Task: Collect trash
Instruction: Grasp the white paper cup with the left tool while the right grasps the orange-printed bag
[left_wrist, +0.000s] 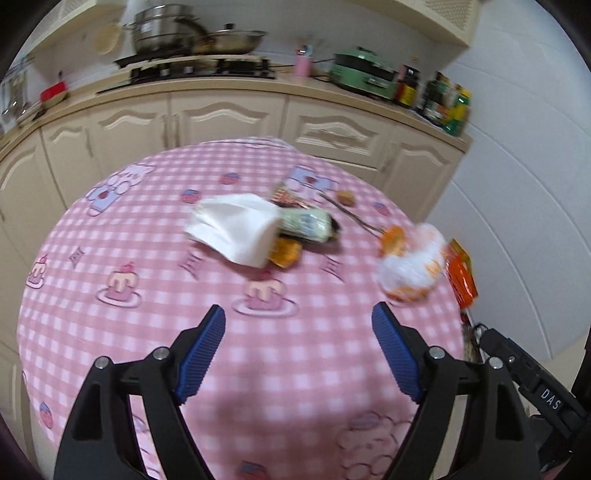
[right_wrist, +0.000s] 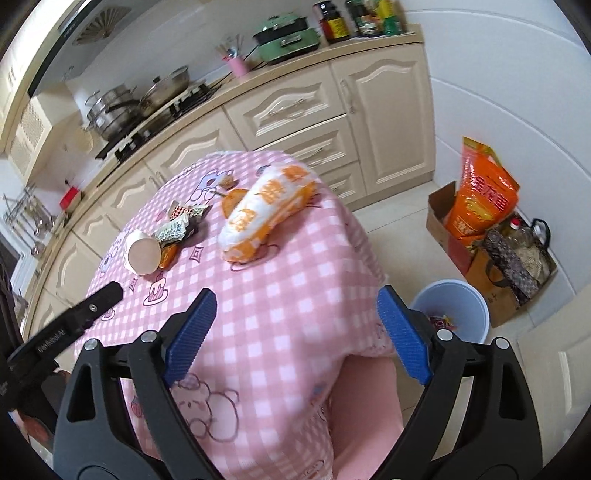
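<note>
Lettering "DAS" is read on a black bar at the right edge of the left wrist view; on the matching bar at the left of the right wrist view, a name beginning "Gen" is seen, the rest too blurred to be made out. Large orange characters are printed on the white and orange bag (right_wrist: 266, 210), and gold characters on the orange sack (right_wrist: 480, 195); neither is read with certainty.

Left gripper (left_wrist: 298, 317): jaws spread wide, blue ribbed pads clear of everything, nothing between them. Right gripper (right_wrist: 296, 301): likewise released, nothing grasped.

Trash is found on the table (left_wrist: 122, 343), under a pink checked cloth with cartoon bears and cakes. A white paper cup (right_wrist: 142, 254) is lying on its side, touching a green wrapper (right_wrist: 170, 230) and a small orange packet (right_wrist: 168, 256). A checked wrapper (right_wrist: 186, 211) is just behind. The white and orange bag is lying apart, near the table's far right edge, with an orange round piece (right_wrist: 232, 201) touching it.

On the tiled floor, a blue bin (right_wrist: 452, 314) is placed just beside the table, wrappers visible inside. The orange sack is standing in a cardboard box (right_wrist: 439, 218) against the white wall.

Cream cabinets, a gas hob with 2 steel pots (right_wrist: 140, 99), a green cooker (right_wrist: 288, 37) and sauce bottles (right_wrist: 354, 18) are noted on the counter.
</note>
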